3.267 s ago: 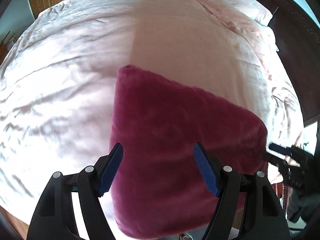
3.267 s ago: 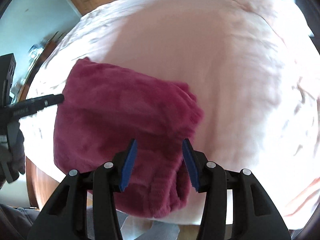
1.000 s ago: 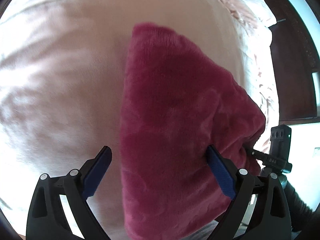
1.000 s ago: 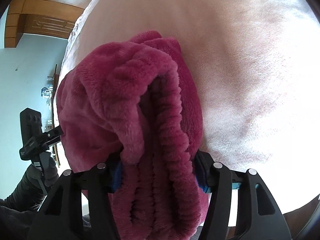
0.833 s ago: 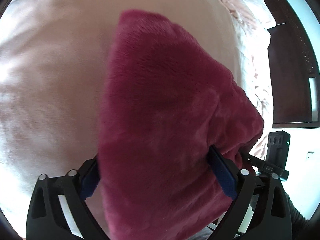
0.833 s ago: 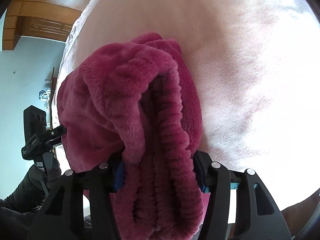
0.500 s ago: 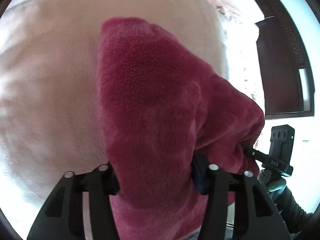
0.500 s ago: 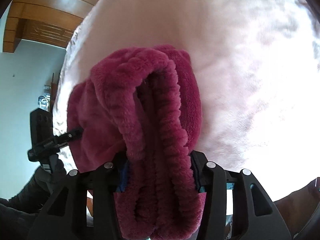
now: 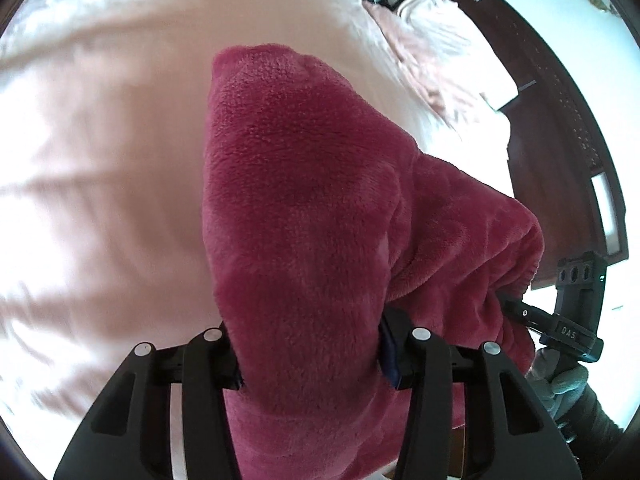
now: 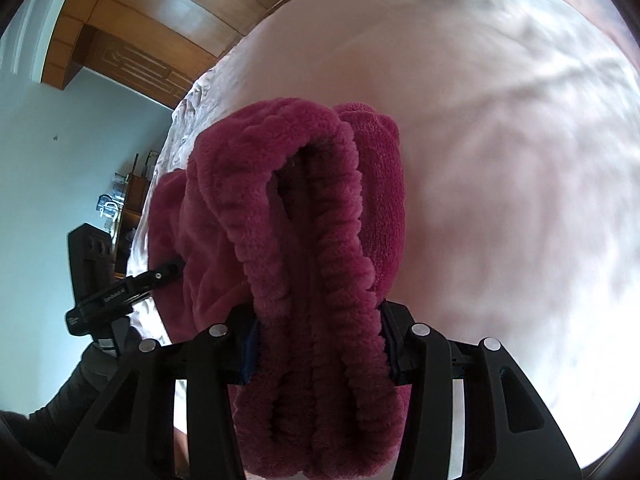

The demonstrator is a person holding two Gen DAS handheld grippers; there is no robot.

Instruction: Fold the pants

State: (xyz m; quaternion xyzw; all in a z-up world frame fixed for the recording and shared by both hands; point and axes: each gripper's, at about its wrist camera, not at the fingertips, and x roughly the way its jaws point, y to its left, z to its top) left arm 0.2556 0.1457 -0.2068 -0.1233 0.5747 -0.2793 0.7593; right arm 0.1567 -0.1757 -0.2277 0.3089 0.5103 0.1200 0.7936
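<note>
The pants (image 9: pixel 304 208) are thick, dark pink fleece, folded into a bundle and raised off the pink bed (image 9: pixel 100 168). My left gripper (image 9: pixel 310 354) is shut on one near corner, the fleece bulging over its jaws and hiding the pads. In the right wrist view the ribbed waistband end (image 10: pixel 316 264) is bunched between the jaws of my right gripper (image 10: pixel 320 350), which is shut on it. Each gripper shows in the other's view: the right one (image 9: pixel 560 324) at the far right edge, the left one (image 10: pixel 116 296) at the left, both biting the same fleece.
Pink bedding (image 10: pixel 500 160) spreads ahead and to both sides. A pillow (image 9: pixel 444 36) lies by the dark headboard (image 9: pixel 560 128) on the right. Wooden wardrobe doors (image 10: pixel 152 40) and a pale blue wall (image 10: pixel 60 160) stand beyond the bed's left side. A gloved hand (image 9: pixel 568 388) holds the right gripper.
My left gripper closed from wide open onto the pants' near corner. Both grippers then lifted, raising the near edge of the bundle off the bed; more of the room now shows behind.
</note>
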